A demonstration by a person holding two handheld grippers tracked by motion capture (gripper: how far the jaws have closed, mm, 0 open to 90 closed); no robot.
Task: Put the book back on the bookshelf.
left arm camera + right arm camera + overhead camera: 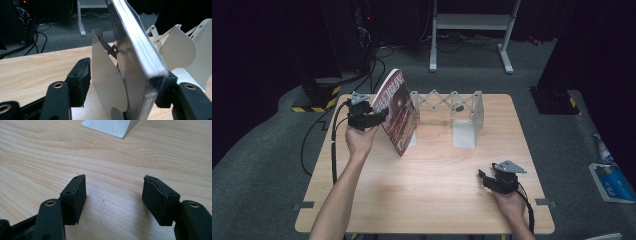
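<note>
Pale wood grain covers the table (432,185), which carries everything here. On it, ahead of the left gripper (379,116), stands a white expanding book rack (464,117) with thin metal dividers joined by a scissor lattice. A dark red book (396,111) leans tilted at the rack's left end, its lower corner down by the first divider (106,75). In the left gripper view the book's edge runs up between the two black jaws: it lies against the right-hand pad (166,90), while the left-hand pad (81,80) stands clear of it, with the white divider in the gap between that pad and the book. So the left jaws are parted and do not clamp the book; no squeeze from both sides shows. The right gripper (484,177) sits near the table's front right, well apart from the book and rack, held low over bare wood. Its jaws are spread wide with nothing between the pads (75,195), and one foot of the rack (110,126) lies on the wood beyond the fingertips.
</note>
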